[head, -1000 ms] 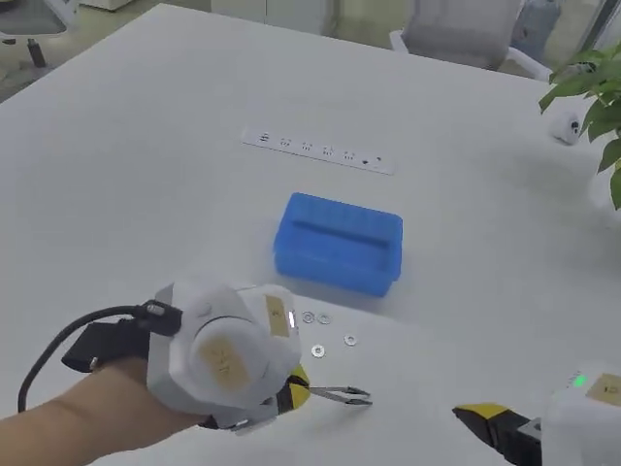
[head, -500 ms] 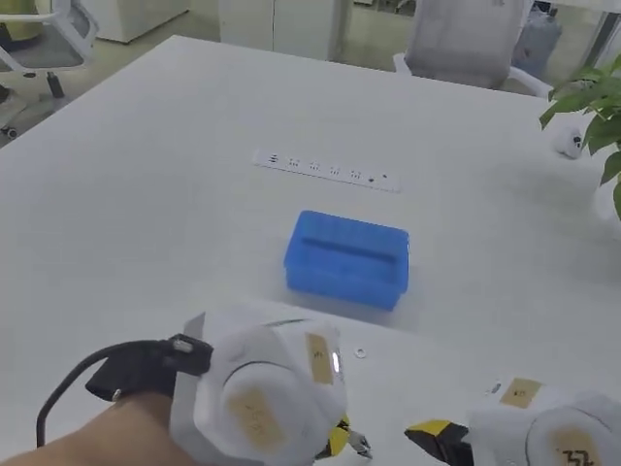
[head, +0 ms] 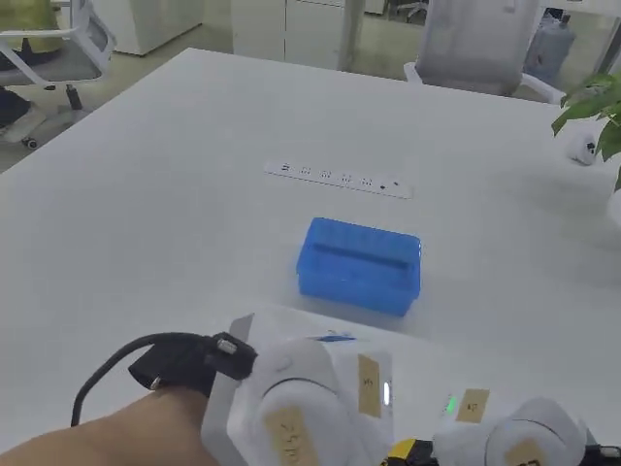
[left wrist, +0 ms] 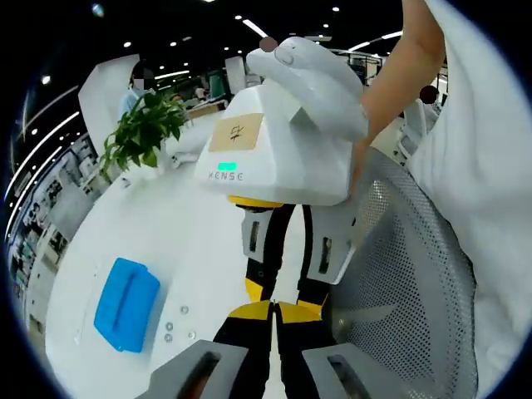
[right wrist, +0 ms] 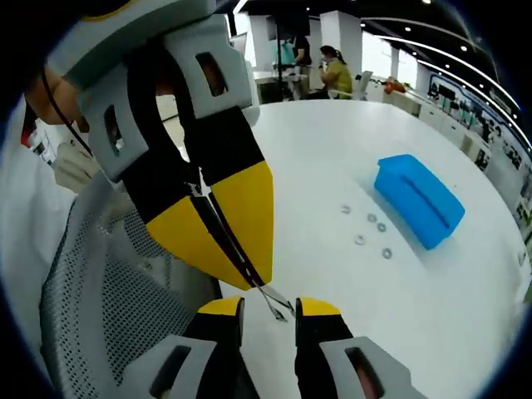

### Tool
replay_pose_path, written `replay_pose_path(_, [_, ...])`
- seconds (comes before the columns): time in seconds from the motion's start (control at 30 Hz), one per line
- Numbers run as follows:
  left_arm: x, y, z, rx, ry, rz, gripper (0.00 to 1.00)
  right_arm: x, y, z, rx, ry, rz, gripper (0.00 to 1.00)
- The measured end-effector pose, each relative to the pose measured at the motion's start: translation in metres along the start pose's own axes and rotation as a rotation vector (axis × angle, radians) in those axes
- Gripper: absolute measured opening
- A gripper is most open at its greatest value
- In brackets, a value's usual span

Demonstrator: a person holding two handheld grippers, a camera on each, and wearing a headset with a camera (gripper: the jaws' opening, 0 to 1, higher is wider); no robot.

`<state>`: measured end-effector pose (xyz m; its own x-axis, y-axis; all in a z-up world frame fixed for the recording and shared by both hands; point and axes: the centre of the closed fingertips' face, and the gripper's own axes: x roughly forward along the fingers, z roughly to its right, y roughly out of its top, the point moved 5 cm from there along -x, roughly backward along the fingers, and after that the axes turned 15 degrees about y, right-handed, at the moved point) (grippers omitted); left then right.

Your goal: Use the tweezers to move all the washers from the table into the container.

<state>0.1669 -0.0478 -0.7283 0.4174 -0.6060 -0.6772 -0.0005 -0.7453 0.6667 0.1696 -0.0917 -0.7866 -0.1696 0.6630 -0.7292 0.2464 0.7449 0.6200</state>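
Washers point(right wrist: 371, 218) lie loose on table point(right wrist: 332, 141) just beside blue container point(right wrist: 418, 199), w/ bare top open all round, edges well off. Tweezers point(right wrist: 273, 299) clamped tight in my L gripper point(right wrist: 237, 249); tips sit btwn my R gripper point(right wrist: 270, 314) jaws, slightly parted. R gripper print reads approx "KENSE".
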Motion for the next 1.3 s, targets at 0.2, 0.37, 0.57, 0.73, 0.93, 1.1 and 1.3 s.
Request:
replay_pose_path(0.2, [-0.002,0.006,0.003,0.057,-0.057,0.005,0.00,-0.003,0.001,-0.004,-0.061,0.009,-0.027,0.11])
replay_pose_path(0.37, [-0.004,0.009,0.002,0.039,-0.052,0.029,0.00,-0.005,0.005,-0.002,-0.083,-0.005,-0.024,0.06])
replay_pose_path(0.57, [-0.010,0.008,-0.002,-0.071,0.026,0.067,0.00,-0.008,0.008,-0.003,-0.082,-0.020,-0.005,0.04])
replay_pose_path(0.73, [-0.018,0.002,0.000,-0.328,0.071,0.078,0.21,-0.015,0.013,0.002,-0.060,-0.028,0.008,0.02])
replay_pose_path(0.93, [-0.037,-0.013,-0.010,-0.485,0.262,0.100,0.39,-0.027,0.026,0.018,-0.028,-0.045,0.037,0.02])
replay_pose_path(1.1, [-0.034,-0.031,-0.015,-0.481,0.327,0.068,0.34,-0.032,0.033,0.021,-0.012,-0.023,0.045,0.01])
replay_pose_path(1.3, [-0.014,-0.043,-0.014,-0.458,0.293,0.041,0.24,-0.041,0.051,0.004,-0.030,0.017,0.069,0.02])
